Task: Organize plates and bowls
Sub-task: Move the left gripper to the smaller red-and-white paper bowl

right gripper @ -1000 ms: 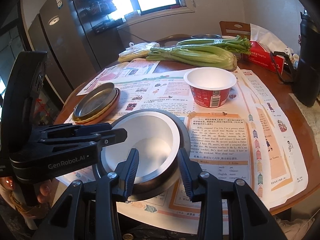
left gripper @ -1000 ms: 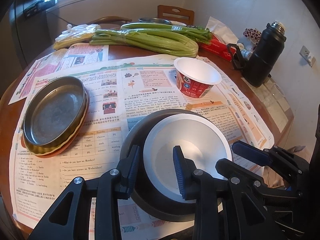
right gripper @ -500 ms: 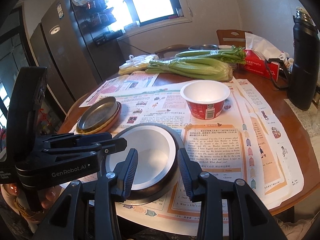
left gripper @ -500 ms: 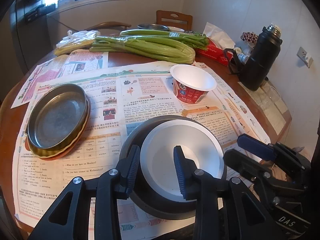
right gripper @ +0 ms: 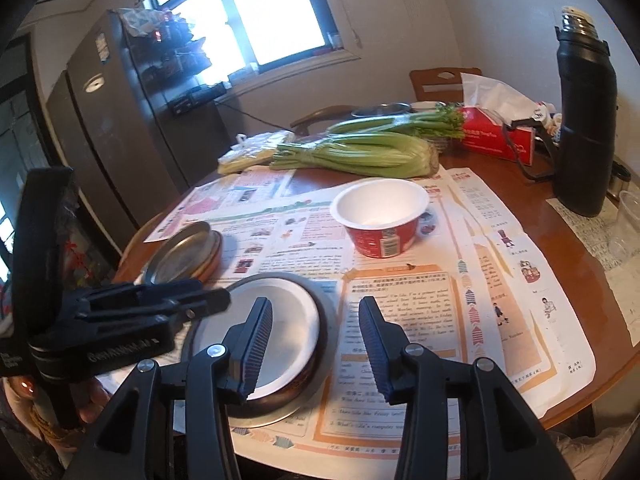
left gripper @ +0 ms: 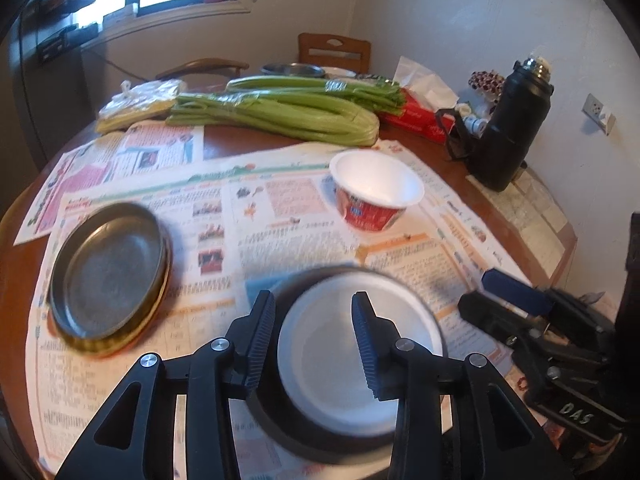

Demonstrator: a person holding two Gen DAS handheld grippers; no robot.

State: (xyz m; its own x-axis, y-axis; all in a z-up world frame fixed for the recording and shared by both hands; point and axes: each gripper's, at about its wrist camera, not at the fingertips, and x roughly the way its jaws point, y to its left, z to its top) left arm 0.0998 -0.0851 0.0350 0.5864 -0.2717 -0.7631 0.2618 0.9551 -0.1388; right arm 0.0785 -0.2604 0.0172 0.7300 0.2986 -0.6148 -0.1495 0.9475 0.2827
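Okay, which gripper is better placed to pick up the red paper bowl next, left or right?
Probably the right. The right gripper is off to the white bowl's side, facing the red paper bowl. The left gripper, jaws also opening, straddles the white bowl's rim.

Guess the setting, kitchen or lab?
Likely a home kitchen or dining corner: a round wooden table spread with newspaper, celery on it, a fridge by the window.

Newspaper sheets [right gripper: 416,300] blanket the round wooden worktop [right gripper: 572,248], with celery bunches [left gripper: 280,112] lying along the far side. Beside them, a red tissue box [right gripper: 496,136], and a tall black flask [right gripper: 584,128] standing upright at the right edge.
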